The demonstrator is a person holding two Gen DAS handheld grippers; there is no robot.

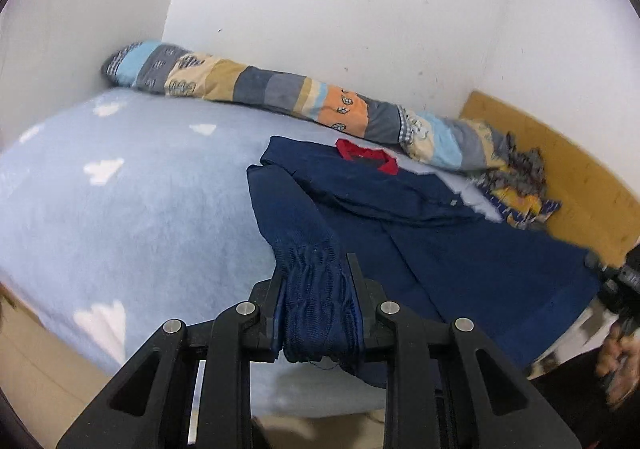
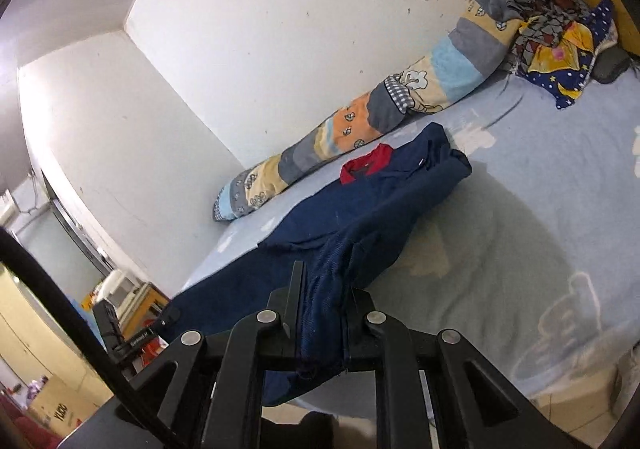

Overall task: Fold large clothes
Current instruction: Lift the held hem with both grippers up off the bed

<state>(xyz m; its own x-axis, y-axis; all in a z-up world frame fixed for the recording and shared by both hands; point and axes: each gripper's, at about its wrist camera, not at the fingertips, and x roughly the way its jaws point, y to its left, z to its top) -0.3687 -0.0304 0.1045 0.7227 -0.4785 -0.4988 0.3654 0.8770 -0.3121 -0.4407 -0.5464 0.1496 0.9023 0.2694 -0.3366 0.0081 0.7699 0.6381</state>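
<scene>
A navy blue garment point(image 1: 440, 249) with a red collar point(image 1: 366, 155) lies on the light blue bed, collar toward the wall. My left gripper point(image 1: 316, 269) is shut on a bunched ribbed edge of the garment at its near left side and lifts it off the bed. My right gripper point(image 2: 324, 289) is shut on another edge of the same garment point(image 2: 360, 217) near the bed's front edge. The red collar point(image 2: 366, 163) shows in the right wrist view too. The other hand-held gripper point(image 1: 624, 289) shows at the right edge of the left wrist view.
A rolled patchwork quilt point(image 1: 280, 93) lies along the white wall point(image 1: 340, 9). A pile of patterned clothes point(image 2: 560, 37) sits at the head of the bed by a wooden headboard point(image 1: 560, 169). The light blue bed sheet point(image 1: 140, 209) has white cloud shapes. Furniture and boxes point(image 2: 120, 313) stand beyond the bed's foot.
</scene>
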